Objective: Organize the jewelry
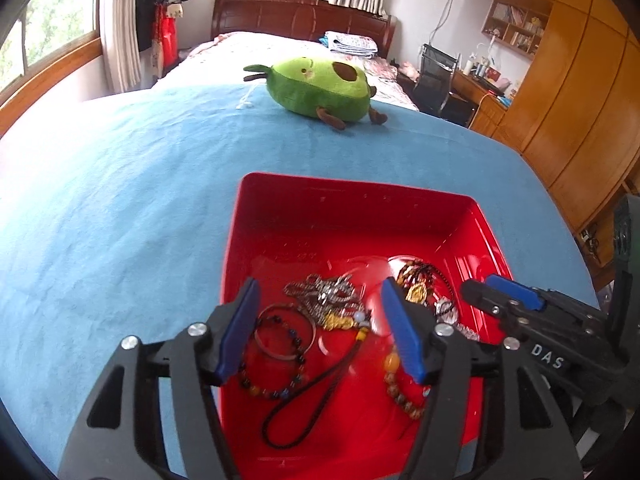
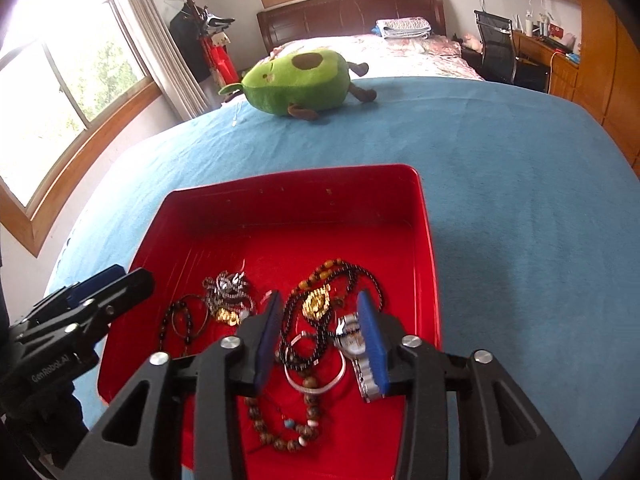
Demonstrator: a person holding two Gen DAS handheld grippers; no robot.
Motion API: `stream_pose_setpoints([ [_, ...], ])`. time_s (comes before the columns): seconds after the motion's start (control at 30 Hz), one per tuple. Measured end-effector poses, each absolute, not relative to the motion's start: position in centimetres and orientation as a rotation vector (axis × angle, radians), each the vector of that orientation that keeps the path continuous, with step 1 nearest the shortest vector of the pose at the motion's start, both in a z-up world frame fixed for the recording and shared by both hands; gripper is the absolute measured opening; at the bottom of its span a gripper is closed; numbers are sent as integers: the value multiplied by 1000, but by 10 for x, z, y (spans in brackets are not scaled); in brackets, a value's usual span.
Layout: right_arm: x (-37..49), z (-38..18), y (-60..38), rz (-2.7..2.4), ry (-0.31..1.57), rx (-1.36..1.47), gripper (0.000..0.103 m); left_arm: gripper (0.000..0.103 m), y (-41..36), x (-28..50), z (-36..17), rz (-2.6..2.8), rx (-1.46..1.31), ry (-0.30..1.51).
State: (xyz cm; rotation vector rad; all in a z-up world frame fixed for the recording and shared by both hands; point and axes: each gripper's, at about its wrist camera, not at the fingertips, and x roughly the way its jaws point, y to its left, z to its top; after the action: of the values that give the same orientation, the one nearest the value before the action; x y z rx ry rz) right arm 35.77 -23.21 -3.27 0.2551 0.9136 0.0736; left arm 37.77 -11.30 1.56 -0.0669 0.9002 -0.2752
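A red tray (image 1: 352,216) (image 2: 288,216) sits on the blue cloth and holds a heap of jewelry. In the left wrist view I see a silver chain pendant (image 1: 328,294), a dark bead bracelet (image 1: 276,360) and a metal ring bangle (image 1: 280,332). My left gripper (image 1: 322,330) is open above them, holding nothing. In the right wrist view a black bead necklace with a gold pendant (image 2: 316,304), a silver watch (image 2: 356,344) and a brown bead bracelet (image 2: 288,428) lie under my right gripper (image 2: 322,338), which is open and empty. Each gripper shows in the other's view (image 1: 504,296) (image 2: 100,292).
A green avocado plush toy (image 1: 320,90) (image 2: 300,80) lies at the far side of the blue cloth (image 1: 120,200). Behind it are a bed (image 1: 288,46), a desk with a chair (image 1: 436,76) and wooden wardrobes (image 1: 568,100).
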Motion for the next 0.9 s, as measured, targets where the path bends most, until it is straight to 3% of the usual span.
stream_pose_setpoints([
  [0.1,345,-32,-233,72,909,254,50,74,-109,362,18,-242,-39,880],
  [0.4,312,-29,-230,67,885,233,64,87,-103,311,26,-227,-3,830],
  [0.5,302,-25,-227,54,860,212,77,89,-100,294,28,-226,5,809],
  [0.9,264,-18,-215,36,834,172,89,95,-83,250,38,-198,10,756],
])
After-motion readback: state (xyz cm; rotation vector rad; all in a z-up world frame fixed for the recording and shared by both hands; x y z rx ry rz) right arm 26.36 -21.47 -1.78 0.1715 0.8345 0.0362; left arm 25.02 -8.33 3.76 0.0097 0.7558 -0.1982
